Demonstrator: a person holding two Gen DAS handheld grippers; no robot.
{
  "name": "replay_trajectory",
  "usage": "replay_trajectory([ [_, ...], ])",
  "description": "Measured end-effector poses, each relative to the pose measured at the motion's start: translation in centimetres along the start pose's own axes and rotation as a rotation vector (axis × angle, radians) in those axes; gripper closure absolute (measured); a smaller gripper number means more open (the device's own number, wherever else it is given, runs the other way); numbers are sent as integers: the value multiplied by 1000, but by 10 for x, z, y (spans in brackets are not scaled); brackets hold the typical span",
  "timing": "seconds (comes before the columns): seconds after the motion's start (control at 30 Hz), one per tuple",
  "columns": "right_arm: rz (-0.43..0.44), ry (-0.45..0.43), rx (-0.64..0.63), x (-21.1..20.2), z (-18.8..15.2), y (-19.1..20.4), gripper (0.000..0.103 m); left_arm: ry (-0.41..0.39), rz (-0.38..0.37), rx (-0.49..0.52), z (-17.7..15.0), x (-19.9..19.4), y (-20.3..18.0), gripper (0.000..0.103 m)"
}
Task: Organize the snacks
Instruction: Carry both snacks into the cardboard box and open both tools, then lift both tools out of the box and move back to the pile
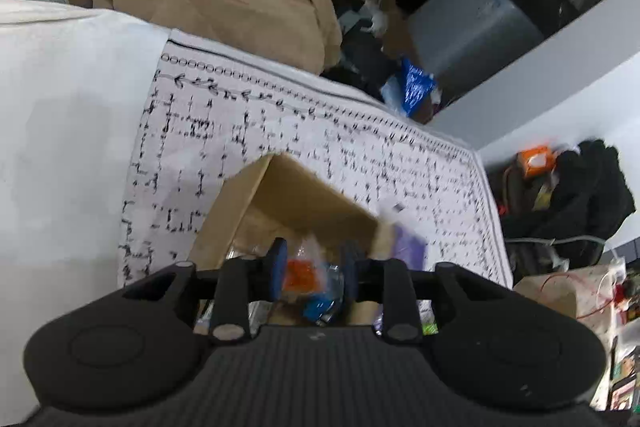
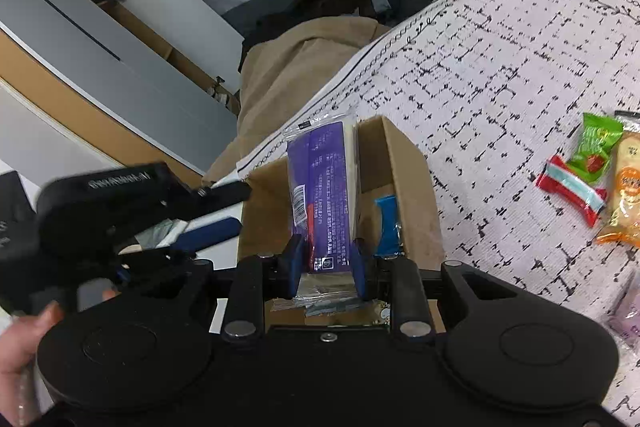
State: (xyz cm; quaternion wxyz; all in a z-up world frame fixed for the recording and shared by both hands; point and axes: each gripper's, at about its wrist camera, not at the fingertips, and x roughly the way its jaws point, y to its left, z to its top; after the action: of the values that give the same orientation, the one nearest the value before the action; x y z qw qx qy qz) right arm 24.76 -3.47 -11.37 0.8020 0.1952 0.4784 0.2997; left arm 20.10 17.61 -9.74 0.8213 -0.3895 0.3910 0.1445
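The right gripper (image 2: 326, 263) pinches the light, slippery, crinkly purple snack pack (image 2: 320, 187) by its lower end over the cardboard box (image 2: 408, 163); the left gripper (image 1: 312, 273) is spread.

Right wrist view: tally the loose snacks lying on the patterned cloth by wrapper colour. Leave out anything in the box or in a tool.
Green wrapper: 1
Red wrapper with a pale stripe: 1
Orange wrapper: 1
Pale purple wrapper, cut off at the frame edge: 1
Total: 4
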Motion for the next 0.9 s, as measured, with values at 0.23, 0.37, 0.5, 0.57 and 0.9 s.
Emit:
replay_trajectory([
  [0.23,-42,1,2,9,-5,4,63,5,39,12,3,-4,1,68],
  [0.37,-63,-26,0,-4,-5,3,50,11,52,22,0,-8,3,59],
  [0.5,-65,-45,19,-21,-3,-3,49,15,51,36,-6,-16,-1,45],
  [0.57,-69,-56,16,-30,-3,-4,48,20,47,38,-9,-20,-5,39],
  [0.9,-80,-118,23,-73,-2,-15,33,29,96,108,-29,-37,-29,21],
])
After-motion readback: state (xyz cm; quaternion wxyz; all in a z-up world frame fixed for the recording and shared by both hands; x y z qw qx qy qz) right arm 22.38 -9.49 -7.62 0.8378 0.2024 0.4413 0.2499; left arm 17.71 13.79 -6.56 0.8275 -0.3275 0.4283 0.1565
